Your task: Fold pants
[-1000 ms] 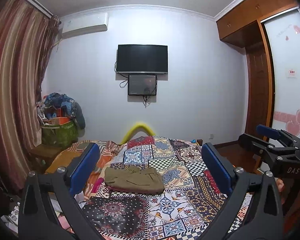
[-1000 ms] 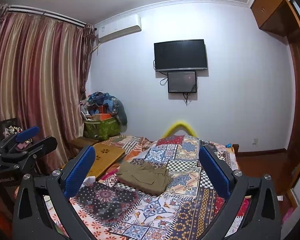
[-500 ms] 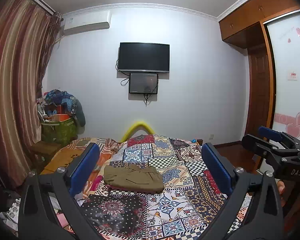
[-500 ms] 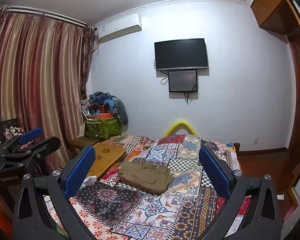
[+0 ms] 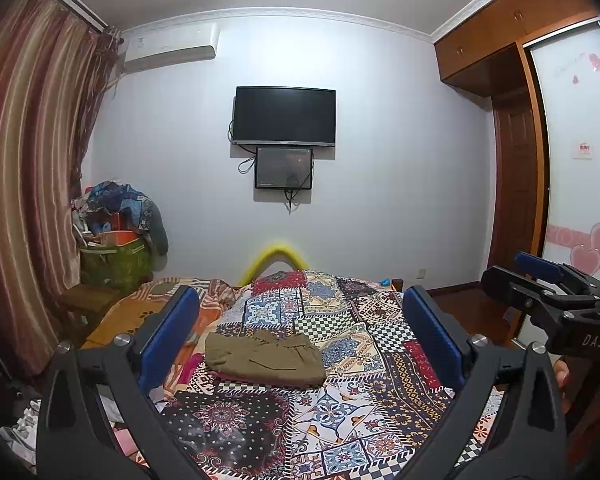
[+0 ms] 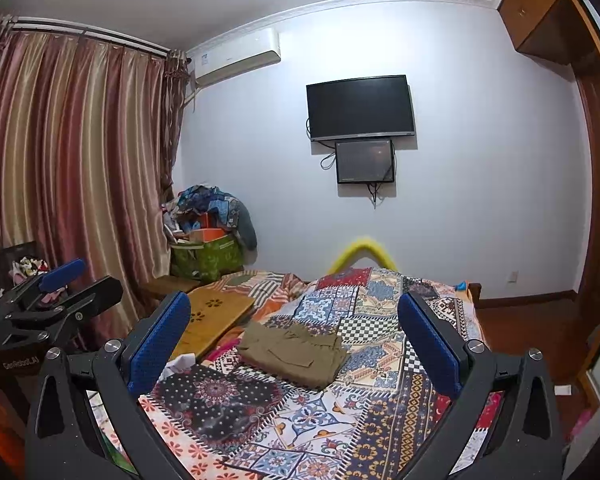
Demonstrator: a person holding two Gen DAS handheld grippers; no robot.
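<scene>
From the left wrist view, the left black gripper with blue pads (image 5: pixel 300 334) hangs spread wide and empty, well above the olive-green cotton pants (image 5: pixel 264 356), which lie as a compact folded rectangle on the patchwork bedspread (image 5: pixel 380 384).

From the right wrist view, the right gripper (image 6: pixel 294 338) is equally wide and empty. The pants (image 6: pixel 294 354) look finished; I'd keep both grippers clear to avoid disturbing the fold.

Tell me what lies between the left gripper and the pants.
Only patterned bedspread: in the left wrist view, nothing else sits between the open left gripper and the folded pants.
</scene>
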